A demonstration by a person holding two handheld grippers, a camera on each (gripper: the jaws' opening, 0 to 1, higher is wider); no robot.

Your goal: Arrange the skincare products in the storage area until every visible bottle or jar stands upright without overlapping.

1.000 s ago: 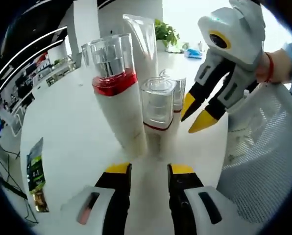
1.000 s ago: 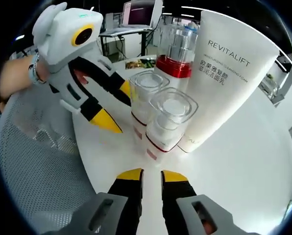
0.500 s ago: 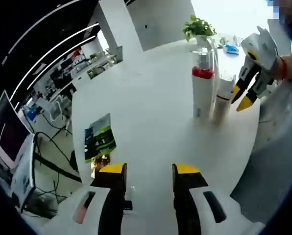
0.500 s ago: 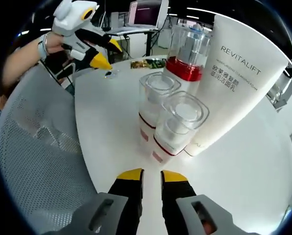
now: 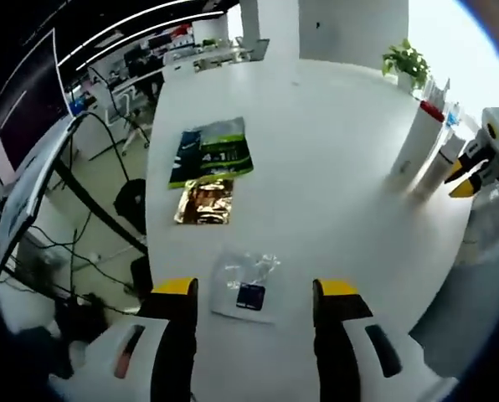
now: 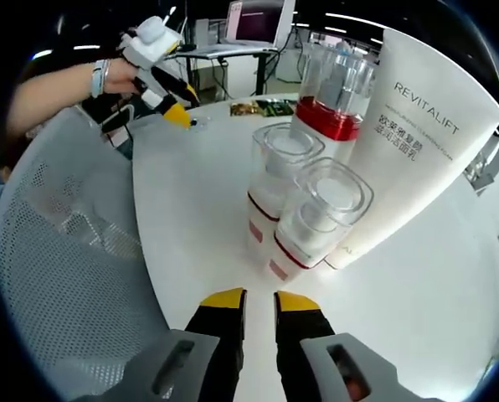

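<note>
Left gripper (image 5: 254,293) has pulled back to the table (image 5: 333,167) edge, jaws wide, empty | right gripper (image 6: 256,300) narrow, empty | bottles (image 6: 316,218) upright; we judge arrangement nearly done.

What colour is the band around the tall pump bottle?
Red, clearest in the right gripper view on the pump bottle.

One white tube (image 6: 417,142), three clear-capped bottles (image 6: 316,222), and three flat packets (image 5: 214,151) on the table.

White tube (image 6: 417,142) reads "REVITALIFT"; smaller print likely Chinese.
</note>
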